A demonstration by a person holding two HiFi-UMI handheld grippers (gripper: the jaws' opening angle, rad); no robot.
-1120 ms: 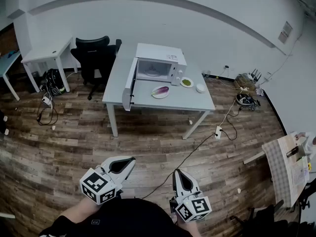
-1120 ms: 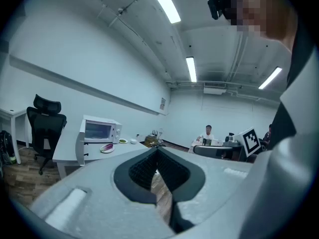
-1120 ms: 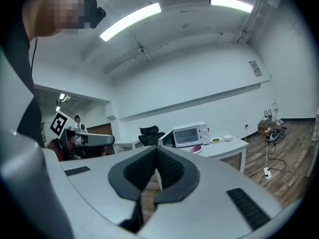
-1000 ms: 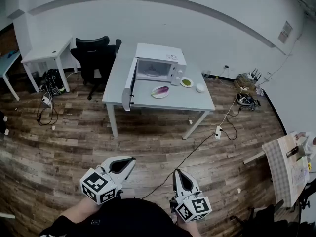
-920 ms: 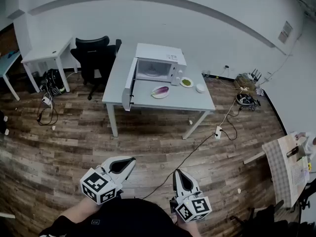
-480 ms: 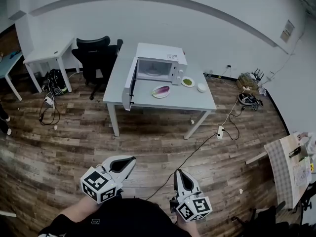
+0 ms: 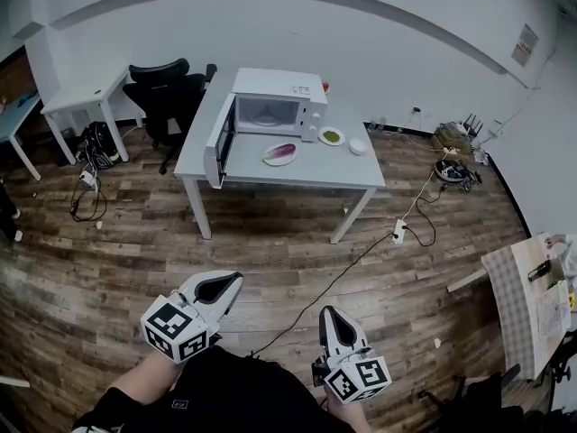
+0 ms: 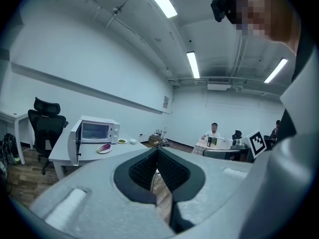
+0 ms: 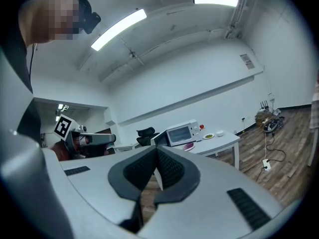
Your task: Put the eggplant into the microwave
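Barely begun: what looks like the eggplant (image 7: 281, 152) lies on the worktop (image 7: 297, 175) before the open microwave (image 7: 270, 102), well apart from the left claw (image 7: 222, 287) and right claw (image 7: 331, 321), both clenched empty.

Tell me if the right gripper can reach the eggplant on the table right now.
Probably not yet. The right gripper, jaws shut, is by the person's body; the eggplant lies on its plate on the table across the floor. Nothing blocks the way, but it looks too far.
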